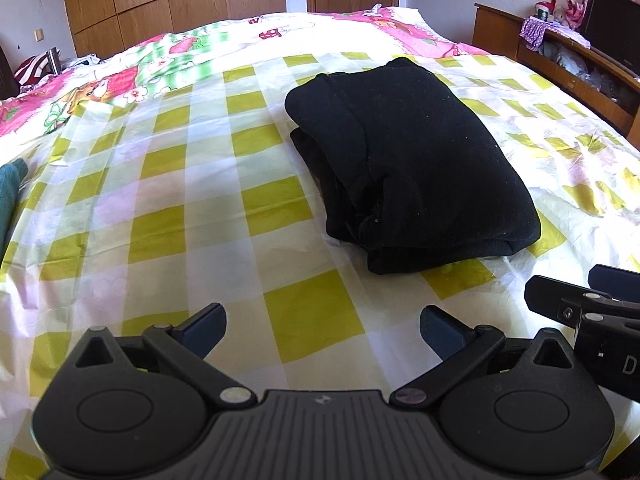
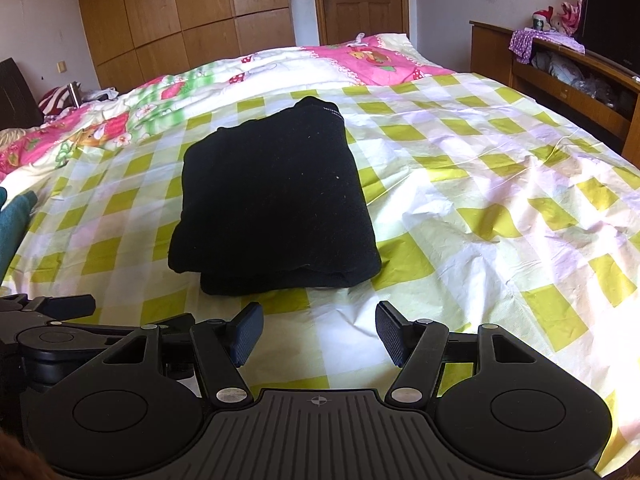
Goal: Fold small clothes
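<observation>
Teal cloth (image 2: 14,220) peeks in at the far left edge of the bed (whether it awaits folding I cannot tell). Next comes the left gripper (image 1: 322,334), jaws spread wide and empty above the checked sheet (image 1: 160,200). One black garment (image 2: 272,200) lies mid-bed as a compact layered bundle, so its folding looks done or nearly so. Furthest right, the right gripper (image 2: 319,334) stands apart too, holding nothing, just short of the bundle. Count: one black garment, one teal piece, two grippers.

Letter "D" on right tool (image 1: 592,300); garment (image 2: 272,196) print unreadable.
</observation>
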Demonstrator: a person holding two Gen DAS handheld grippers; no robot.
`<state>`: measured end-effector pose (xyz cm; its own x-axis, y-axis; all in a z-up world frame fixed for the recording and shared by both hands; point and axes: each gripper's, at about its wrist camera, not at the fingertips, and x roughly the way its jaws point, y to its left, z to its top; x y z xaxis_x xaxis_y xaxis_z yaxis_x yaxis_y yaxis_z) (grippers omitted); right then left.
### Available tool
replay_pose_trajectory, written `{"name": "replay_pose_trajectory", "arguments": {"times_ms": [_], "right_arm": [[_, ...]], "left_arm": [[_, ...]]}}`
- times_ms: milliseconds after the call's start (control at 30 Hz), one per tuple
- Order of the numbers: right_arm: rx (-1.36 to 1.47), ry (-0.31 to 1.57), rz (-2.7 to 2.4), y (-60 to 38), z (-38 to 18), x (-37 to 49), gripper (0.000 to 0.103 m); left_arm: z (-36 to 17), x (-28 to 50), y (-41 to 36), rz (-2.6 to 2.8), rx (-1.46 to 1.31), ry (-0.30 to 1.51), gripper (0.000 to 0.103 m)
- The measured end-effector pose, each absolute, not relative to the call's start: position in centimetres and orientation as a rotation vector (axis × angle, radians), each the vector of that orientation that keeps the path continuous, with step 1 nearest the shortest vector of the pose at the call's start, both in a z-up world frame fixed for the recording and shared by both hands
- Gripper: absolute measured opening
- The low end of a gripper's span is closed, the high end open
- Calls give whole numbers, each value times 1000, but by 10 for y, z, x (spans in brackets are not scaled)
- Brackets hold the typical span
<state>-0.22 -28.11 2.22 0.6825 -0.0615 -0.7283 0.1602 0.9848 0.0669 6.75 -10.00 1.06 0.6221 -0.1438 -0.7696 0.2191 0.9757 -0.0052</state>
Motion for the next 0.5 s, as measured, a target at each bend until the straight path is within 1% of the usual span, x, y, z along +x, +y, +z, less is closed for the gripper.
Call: {"name": "replay_pose_trajectory", "arguments": {"times_ms": [500], "right_arm": [[108, 830, -174, -280, 19, -3, 62]], "left_arm": [[7, 65, -103, -207, 102, 885, 103]]}}
